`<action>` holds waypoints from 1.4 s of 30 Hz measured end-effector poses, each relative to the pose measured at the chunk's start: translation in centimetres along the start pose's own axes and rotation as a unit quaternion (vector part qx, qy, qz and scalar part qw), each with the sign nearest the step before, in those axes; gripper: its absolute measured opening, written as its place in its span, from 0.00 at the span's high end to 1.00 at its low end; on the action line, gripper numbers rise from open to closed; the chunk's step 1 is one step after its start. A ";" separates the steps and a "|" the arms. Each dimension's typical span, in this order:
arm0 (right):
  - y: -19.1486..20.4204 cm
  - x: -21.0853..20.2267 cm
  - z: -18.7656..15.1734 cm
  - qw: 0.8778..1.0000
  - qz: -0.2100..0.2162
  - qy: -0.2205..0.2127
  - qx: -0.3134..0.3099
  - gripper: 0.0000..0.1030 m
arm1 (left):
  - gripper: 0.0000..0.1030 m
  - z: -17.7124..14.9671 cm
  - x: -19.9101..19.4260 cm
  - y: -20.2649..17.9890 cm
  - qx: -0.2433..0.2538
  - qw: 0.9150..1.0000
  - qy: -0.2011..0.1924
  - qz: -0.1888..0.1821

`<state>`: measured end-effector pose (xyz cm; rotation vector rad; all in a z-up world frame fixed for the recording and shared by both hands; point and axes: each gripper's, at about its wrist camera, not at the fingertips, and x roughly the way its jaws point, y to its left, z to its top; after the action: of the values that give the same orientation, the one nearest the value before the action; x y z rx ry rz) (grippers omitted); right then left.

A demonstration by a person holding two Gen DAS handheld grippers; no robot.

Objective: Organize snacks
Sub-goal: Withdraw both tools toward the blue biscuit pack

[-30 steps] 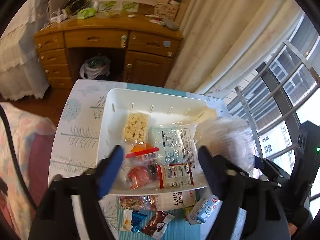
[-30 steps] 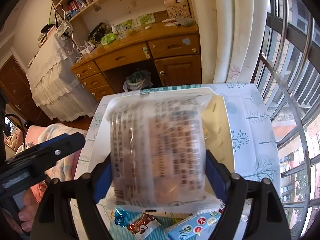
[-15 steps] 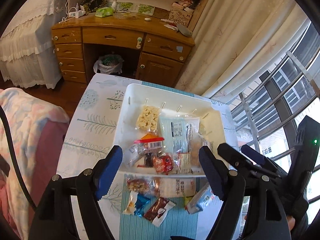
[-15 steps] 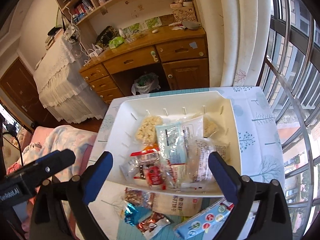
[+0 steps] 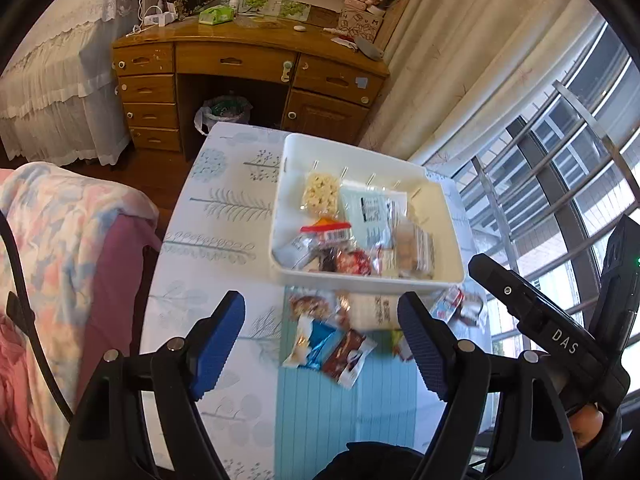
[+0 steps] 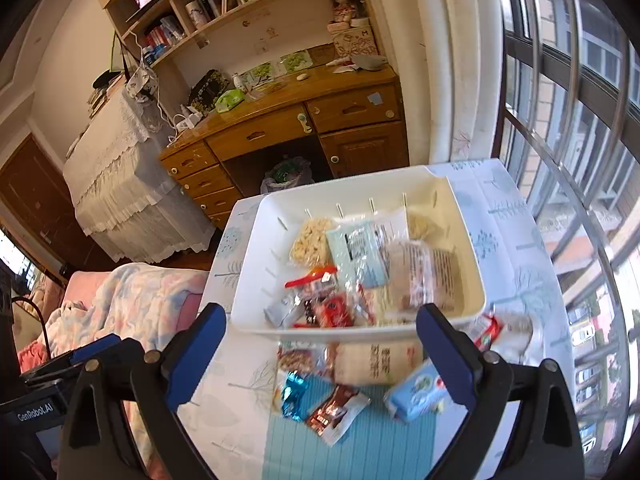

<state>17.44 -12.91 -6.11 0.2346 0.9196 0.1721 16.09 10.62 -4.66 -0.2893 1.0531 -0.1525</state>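
The tabletop [image 6: 532, 240], under a tree-print cloth, carries a white plastic bin [image 6: 256, 248] that serves as the landmark here, and both grippers hang above and in front of its near wall with their jaws spread wide and nothing between them: the left gripper [image 5: 322, 344] and the right gripper [image 6: 320, 354]. Inside the bin lie the sorted snacks, the biggest a clear biscuit pack [image 6: 426, 276] with printed text at the right side of the bin, then a pale blue pouch [image 6: 358, 252] in the middle toward the far wall, and a clear bag of puffed pieces [image 6: 312, 236] at the far left. In front of the bin, on a striped blue mat [image 6: 360, 452], the loose ones wait: a cream biscuit packet [image 6: 376, 360] touching the bin's near wall, a light blue carton [image 6: 416, 396] to its right, a brown wrapper [image 6: 336, 410] and a small blue foil sweet [image 6: 294, 394] nearer the grippers. All look light; the film packets are likely crinkly, slippery and soft, with brittle contents, so a gentle pinch across the flat middle or a sealed end seems safest, while the carton should be stiffer and take a squeeze across its short sides
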 end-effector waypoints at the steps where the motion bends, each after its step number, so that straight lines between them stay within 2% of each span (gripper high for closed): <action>1: 0.2 -0.2 -0.5 1.000 -0.003 0.001 0.003 0.06 | 0.25 -0.4 -0.3 0.4 0.000 1.000 0.003 -0.001; 10: 2.1 -1.9 -5.2 1.000 -0.023 0.008 0.019 0.06 | 0.25 -3.8 -1.9 3.5 0.006 0.999 0.029 -0.014; 21: 2.2 -2.7 -10.3 0.998 -0.039 0.043 0.035 0.06 | 0.25 -7.5 -1.5 4.4 0.011 0.998 0.058 -0.032; 31: 1.0 -2.7 -12.7 0.996 -0.047 0.066 0.038 0.07 | 0.25 -9.3 0.4 2.7 0.023 0.995 0.088 -0.043; 39: -1.6 -3.0 -12.9 0.995 -0.064 0.068 -0.024 0.09 | 0.24 -9.4 2.4 -0.6 0.019 0.994 0.103 -0.045; 42: -3.0 -3.0 -12.4 0.994 -0.068 0.069 -0.049 0.09 | 0.19 -8.8 3.0 -2.1 0.013 0.994 0.100 -0.041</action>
<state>5.83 -14.96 -11.83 0.0692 1.0574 0.1078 9.92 6.41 -10.60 -0.2980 1.2376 -0.2738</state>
